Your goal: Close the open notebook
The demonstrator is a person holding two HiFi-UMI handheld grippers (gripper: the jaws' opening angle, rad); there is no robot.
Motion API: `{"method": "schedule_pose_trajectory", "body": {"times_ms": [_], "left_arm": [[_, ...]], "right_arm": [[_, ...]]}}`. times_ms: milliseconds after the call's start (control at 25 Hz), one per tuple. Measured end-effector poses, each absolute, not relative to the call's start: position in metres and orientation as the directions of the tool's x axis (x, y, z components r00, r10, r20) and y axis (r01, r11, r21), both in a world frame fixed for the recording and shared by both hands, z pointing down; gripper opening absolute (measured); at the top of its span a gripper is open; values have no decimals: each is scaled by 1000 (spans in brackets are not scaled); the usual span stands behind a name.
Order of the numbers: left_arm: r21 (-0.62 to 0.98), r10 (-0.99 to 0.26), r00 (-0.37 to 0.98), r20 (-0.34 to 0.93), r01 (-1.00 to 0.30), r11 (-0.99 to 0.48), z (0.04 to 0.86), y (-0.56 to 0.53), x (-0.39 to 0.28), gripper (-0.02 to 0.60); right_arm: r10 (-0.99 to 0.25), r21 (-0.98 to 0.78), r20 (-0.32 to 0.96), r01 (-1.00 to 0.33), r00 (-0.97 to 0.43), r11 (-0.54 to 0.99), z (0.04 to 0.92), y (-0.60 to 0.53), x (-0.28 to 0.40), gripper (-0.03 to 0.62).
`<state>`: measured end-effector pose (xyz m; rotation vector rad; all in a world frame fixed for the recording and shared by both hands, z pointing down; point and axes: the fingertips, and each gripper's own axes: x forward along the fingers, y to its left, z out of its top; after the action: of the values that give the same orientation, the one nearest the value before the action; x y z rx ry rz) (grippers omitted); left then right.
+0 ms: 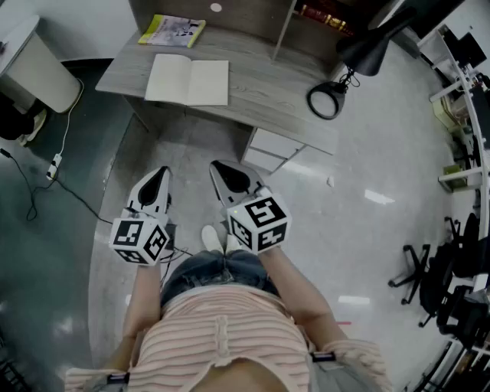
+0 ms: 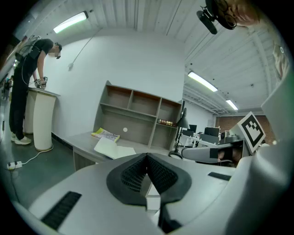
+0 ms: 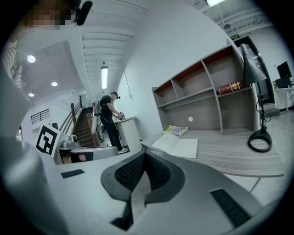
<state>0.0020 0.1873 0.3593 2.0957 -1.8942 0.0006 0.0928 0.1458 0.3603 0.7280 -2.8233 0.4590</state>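
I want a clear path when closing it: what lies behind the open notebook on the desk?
A yellow booklet lies behind the notebook, apart from it, in front of the shelf unit. Anything under the booklet is hidden.

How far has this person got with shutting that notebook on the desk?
Done: nothing yet. The notebook lies open on the desk.
In hand: nothing. The left tongs and right tongs are both shut and empty, held short of the desk.
Left: everything. The tongs must reach the notebook and fold one half over the other.
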Motion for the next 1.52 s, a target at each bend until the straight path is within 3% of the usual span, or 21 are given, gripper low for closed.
{"method": "schedule_pose_trajectory", "body": {"times_ms": [520,1520], "left_arm": [[244,-967,123,223,-968,-67,368,188,-4,11],[289,-971,114,211,-956,-50,375,164,-76,11]], "right_arm": [[-407,-291,269,-477,-873,829,373,146,85,17],[-431,-290,320,-521,-844,803,382,116,36,18]]}}
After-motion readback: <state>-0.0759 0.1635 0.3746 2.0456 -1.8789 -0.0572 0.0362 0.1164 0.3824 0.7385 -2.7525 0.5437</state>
